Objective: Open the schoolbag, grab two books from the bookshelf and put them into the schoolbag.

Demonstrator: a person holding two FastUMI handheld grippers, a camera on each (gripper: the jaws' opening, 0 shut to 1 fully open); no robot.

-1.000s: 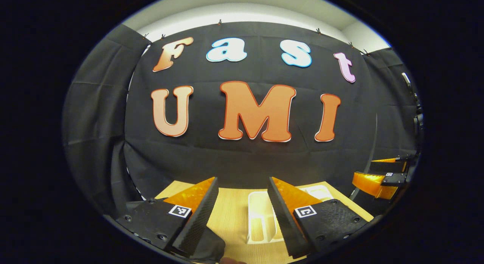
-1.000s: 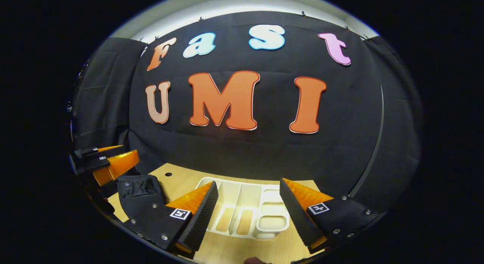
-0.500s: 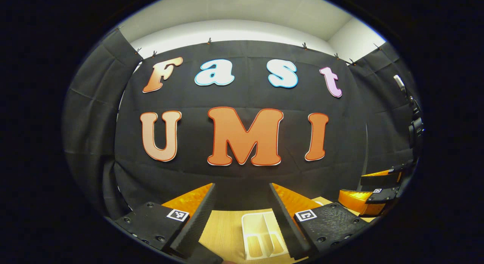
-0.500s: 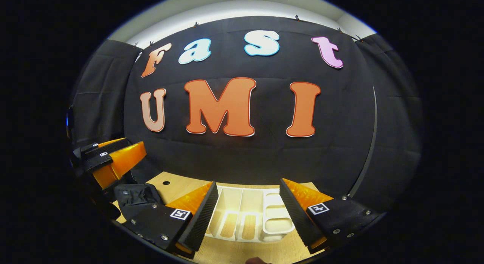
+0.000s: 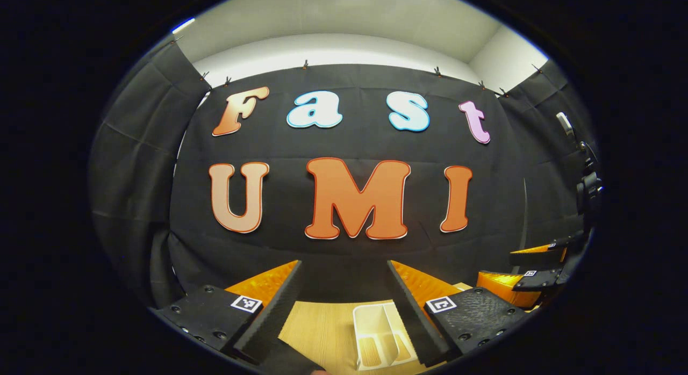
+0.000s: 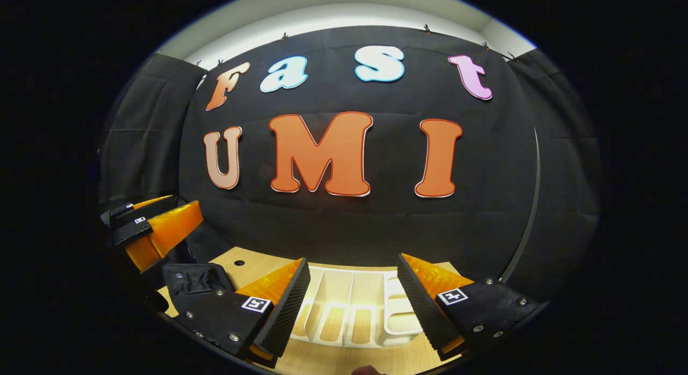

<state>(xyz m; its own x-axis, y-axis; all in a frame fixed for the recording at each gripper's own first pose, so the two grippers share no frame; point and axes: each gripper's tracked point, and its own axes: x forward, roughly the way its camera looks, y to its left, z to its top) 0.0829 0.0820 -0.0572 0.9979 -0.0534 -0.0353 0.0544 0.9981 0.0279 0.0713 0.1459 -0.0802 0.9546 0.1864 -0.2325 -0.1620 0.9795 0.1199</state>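
A white slotted bookshelf rack [image 6: 349,310] stands on the wooden table [image 6: 258,265], below and just ahead of my right gripper [image 6: 352,262], which is open with nothing between its fingers. A black schoolbag [image 6: 196,278] lies to the rack's left, partly behind my right gripper's left finger. My left gripper [image 6: 156,230] hovers above the bag at the far left. In the left gripper view, my left gripper [image 5: 344,267] is open and empty, raised over the table [image 5: 317,326]. The rack [image 5: 376,332] shows low between its fingers, and the right gripper [image 5: 529,278] is at the right.
The black cloth wall rises close behind the table's far edge on all sides. A small round hole [image 6: 239,262] sits in the tabletop near the bag. A dark stand with fittings [image 5: 586,187] is at the far right.
Both grippers have tilted up, the left one more. The table and rack have slid lower in both views. Both stay open and empty.
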